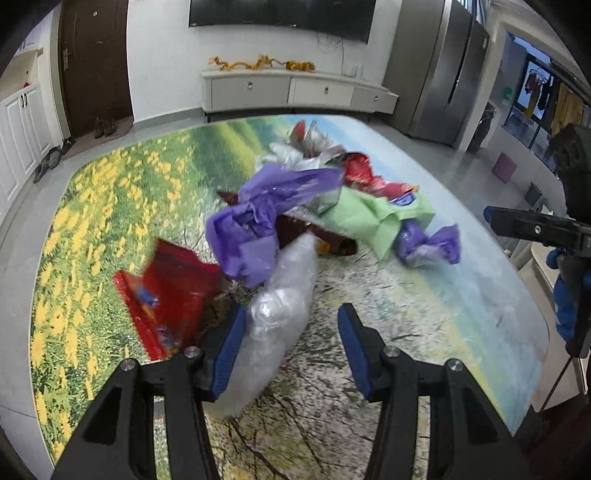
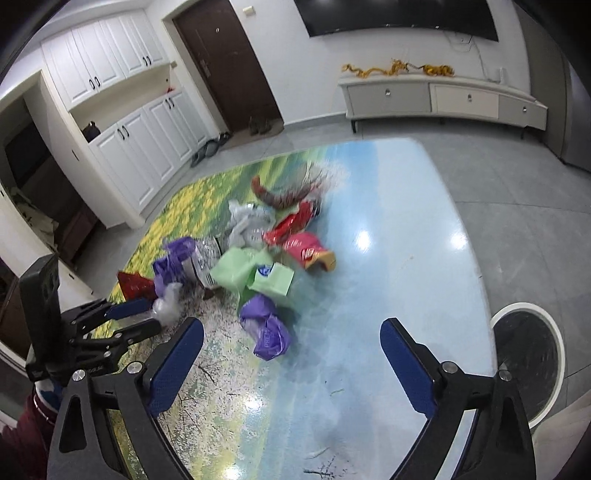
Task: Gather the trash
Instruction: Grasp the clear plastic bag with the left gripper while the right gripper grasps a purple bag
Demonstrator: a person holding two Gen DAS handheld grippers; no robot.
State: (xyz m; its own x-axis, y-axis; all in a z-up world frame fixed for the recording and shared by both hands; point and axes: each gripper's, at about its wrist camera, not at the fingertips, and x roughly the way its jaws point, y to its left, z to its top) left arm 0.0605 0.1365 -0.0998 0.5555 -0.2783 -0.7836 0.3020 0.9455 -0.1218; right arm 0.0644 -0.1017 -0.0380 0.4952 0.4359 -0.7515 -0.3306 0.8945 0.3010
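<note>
- I see the trash pile [image 2: 258, 254] lying mid-table [image 2: 406, 258].
- A bin [image 2: 532, 354] stands on the floor right of the table.
- A cabinet [image 2: 439, 98] sits behind, under the television [image 2: 399, 14].

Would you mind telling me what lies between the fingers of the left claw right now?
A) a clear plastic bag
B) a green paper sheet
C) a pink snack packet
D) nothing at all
A: the clear plastic bag lies between the fingers of the left claw, against its left pad.
</note>
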